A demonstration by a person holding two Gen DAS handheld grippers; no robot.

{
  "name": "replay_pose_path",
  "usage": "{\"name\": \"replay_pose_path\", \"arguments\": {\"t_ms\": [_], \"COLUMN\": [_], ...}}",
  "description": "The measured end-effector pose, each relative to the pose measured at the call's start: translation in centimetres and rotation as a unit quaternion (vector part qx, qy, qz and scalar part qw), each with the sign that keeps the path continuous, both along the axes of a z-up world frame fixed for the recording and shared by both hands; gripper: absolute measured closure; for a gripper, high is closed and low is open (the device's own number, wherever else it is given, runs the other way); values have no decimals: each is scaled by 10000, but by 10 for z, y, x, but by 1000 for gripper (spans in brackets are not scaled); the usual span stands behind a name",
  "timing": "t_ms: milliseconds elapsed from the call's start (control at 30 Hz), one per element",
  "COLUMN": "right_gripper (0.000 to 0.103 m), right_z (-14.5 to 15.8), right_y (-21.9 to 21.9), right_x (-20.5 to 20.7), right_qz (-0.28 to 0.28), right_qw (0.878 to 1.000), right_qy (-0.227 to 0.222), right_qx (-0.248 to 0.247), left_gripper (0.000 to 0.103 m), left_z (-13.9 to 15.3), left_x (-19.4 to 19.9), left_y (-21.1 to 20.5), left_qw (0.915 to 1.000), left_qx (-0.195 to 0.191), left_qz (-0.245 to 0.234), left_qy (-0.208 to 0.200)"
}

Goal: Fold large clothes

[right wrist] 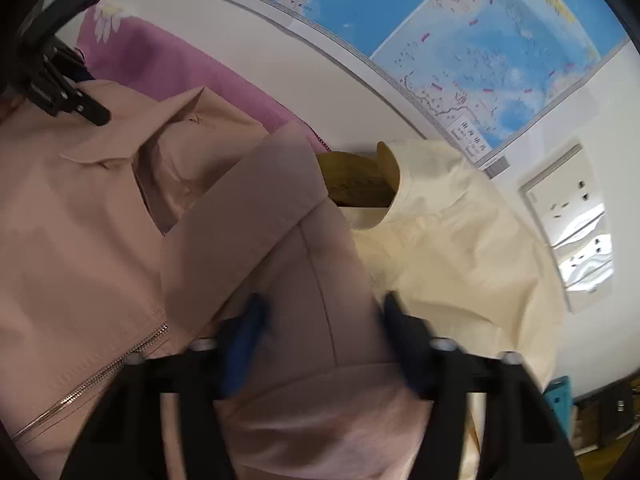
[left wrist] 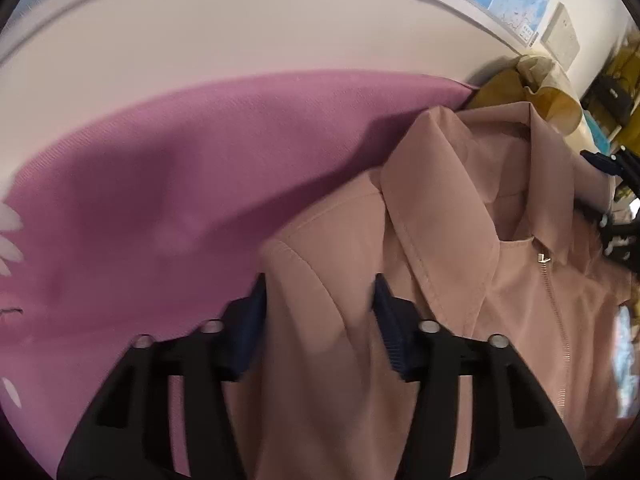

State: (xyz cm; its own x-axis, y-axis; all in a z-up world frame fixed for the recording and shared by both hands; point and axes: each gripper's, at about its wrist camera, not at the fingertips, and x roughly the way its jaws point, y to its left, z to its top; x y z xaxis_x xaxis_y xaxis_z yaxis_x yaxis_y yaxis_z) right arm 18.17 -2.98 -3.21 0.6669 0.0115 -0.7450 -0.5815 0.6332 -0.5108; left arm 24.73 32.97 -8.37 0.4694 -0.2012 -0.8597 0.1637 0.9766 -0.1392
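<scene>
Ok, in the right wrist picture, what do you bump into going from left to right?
The other gripper, the left gripper, at the far left → pink zip-up jacket → cream shirt → white wall socket panel at the far right.

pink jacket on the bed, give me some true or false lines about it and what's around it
1. The pink jacket has a zipper down its front. True.
2. The jacket lies on a green cover. False: a purple cover is under it.
3. Jacket fabric sits between the fingers of the left tool. True.
4. A cream garment lies beside the jacket in the right wrist view. True.
5. The wall behind is bare. False: a blue map and a socket panel are on it.
6. The right tool is over the cream garment only. False: pink jacket fabric lies between its fingers.
</scene>
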Motion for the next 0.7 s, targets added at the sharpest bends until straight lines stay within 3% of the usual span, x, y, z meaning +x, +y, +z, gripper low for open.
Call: {"name": "replay_pose_path", "arguments": {"t_ms": [33,67,100,300,367,433,533,567,600,700], "right_gripper": [82,85,89,90,90,89,89,89,88,87], "right_z": [2,7,13,77,81,70,37,26,19,18], "right_y": [-1,-1,-1,3,1,0,2,5,8,4], "right_x": [2,3,2,-3,10,33,68,73,73,77], "right_qz": [9,36,69,563,479,244,-122,-197,-216,-348], "right_qw": [9998,9994,9991,9866,9848,9834,9819,9829,9853,9801], "right_qy": [133,203,192,-52,-48,131,555,648,592,655], "right_qx": [115,267,371,1531,1670,1794,1805,1713,1590,1842], "left_gripper": [78,89,92,98,98,93,83,78,61,48], "left_z": [2,6,11,48,61,70,63,59,50,35], "left_x": [-4,-10,-15,-62,-74,-84,-77,-74,-66,-49], "left_y": [4,12,17,42,55,64,54,51,50,45], "left_qw": [9999,9988,9980,9891,9830,9786,9876,9896,9925,9929], "left_qx": [-122,-463,-559,-776,-944,-1106,-274,-172,-58,324], "left_qz": [31,67,138,583,786,798,826,793,773,939], "left_qy": [-96,-159,-275,-1107,-1368,-1542,-1308,-1191,-946,-652]}}
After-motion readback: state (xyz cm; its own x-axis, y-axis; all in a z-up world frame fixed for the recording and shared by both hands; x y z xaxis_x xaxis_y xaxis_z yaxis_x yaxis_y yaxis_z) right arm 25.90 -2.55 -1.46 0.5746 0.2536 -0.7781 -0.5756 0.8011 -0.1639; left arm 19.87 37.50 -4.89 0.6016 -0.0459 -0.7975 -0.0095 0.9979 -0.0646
